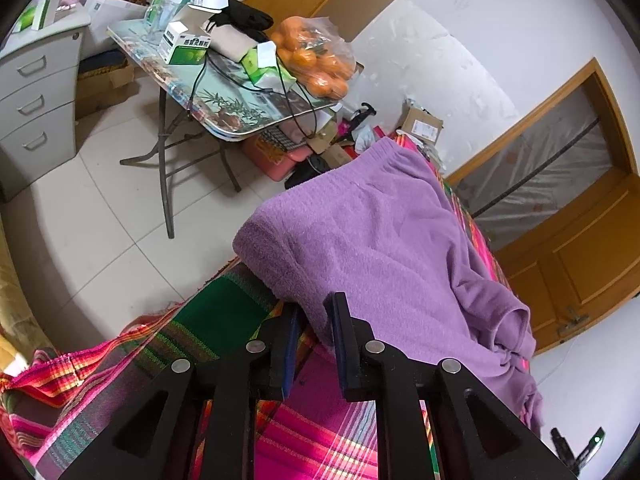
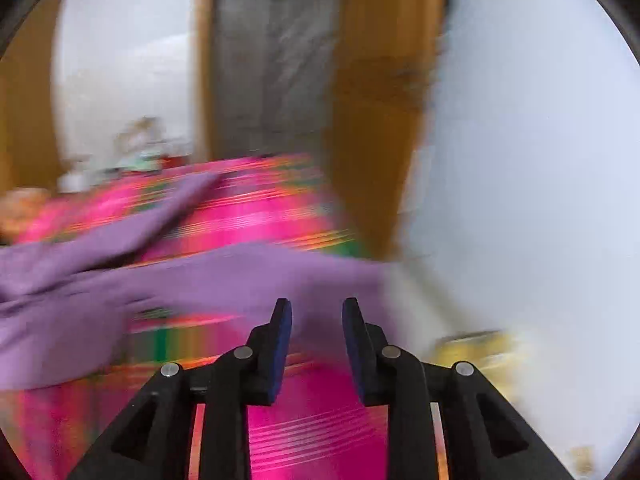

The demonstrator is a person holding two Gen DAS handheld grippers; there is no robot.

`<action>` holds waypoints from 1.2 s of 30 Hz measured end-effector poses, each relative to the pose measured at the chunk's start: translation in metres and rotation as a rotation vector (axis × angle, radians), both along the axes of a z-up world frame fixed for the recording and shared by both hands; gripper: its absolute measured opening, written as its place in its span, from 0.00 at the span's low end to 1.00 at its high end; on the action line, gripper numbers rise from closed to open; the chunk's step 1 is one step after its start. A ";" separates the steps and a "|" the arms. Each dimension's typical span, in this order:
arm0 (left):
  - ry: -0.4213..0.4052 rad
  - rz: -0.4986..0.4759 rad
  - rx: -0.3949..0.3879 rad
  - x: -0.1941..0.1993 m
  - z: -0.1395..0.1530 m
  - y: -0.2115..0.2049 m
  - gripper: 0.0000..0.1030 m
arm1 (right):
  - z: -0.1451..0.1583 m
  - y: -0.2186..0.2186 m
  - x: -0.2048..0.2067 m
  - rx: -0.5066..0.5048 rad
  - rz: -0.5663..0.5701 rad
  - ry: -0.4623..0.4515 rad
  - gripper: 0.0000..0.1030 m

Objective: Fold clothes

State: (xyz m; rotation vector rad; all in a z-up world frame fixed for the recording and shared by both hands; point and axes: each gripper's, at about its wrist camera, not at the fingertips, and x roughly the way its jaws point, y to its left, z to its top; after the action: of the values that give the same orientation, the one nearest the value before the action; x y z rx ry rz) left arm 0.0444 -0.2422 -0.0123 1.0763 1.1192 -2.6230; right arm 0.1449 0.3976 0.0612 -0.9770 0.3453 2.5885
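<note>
A purple knitted garment (image 1: 380, 236) lies spread on a table covered with a pink, green and orange striped cloth (image 1: 208, 332). My left gripper (image 1: 316, 312) is open, its fingertips at the garment's near edge with nothing between them. In the blurred right wrist view the garment (image 2: 224, 276) lies across the striped cloth (image 2: 312, 420), with a sleeve-like part reaching to the back left. My right gripper (image 2: 316, 312) is open and empty just in front of the garment's edge. The right gripper also shows faintly at the lower right of the left wrist view (image 1: 576, 448).
A folding table (image 1: 224, 108) with boxes, cables and a bag of oranges (image 1: 316, 60) stands on the tiled floor to the left. A grey drawer cabinet (image 1: 36, 100) is at far left. Boxes (image 1: 420, 124) sit beyond the table. Wooden doors (image 1: 568, 264) are on the right.
</note>
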 end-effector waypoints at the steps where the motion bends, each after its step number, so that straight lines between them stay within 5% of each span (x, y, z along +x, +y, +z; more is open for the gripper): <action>1: -0.002 0.001 -0.002 0.000 0.000 0.000 0.16 | -0.010 -0.008 -0.008 -0.108 0.070 -0.003 0.26; 3: -0.006 0.002 -0.003 -0.001 0.000 0.000 0.16 | -0.027 -0.020 -0.023 -0.274 0.177 -0.010 0.26; 10: -0.010 0.005 -0.001 -0.001 0.001 0.000 0.16 | -0.043 -0.025 -0.066 -0.413 0.174 0.000 0.26; 19: -0.004 -0.009 -0.005 -0.004 0.001 -0.001 0.16 | -0.051 -0.036 -0.096 -0.362 0.177 -0.041 0.24; 21: -0.007 -0.022 -0.018 -0.006 0.002 0.000 0.15 | -0.052 -0.033 -0.094 -0.369 0.162 -0.033 0.03; 23: -0.008 -0.034 -0.036 -0.006 0.003 0.000 0.06 | -0.052 -0.030 -0.089 -0.383 0.154 -0.022 0.02; 36: 0.084 -0.064 -0.044 0.011 0.029 -0.008 0.03 | 0.025 -0.037 0.016 -0.446 0.242 0.138 0.02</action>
State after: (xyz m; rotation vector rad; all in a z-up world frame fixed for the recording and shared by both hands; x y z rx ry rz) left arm 0.0558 -0.2499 0.0169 1.0195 1.0540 -2.7528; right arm 0.1613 0.3608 0.0864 -1.0344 0.9250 2.8719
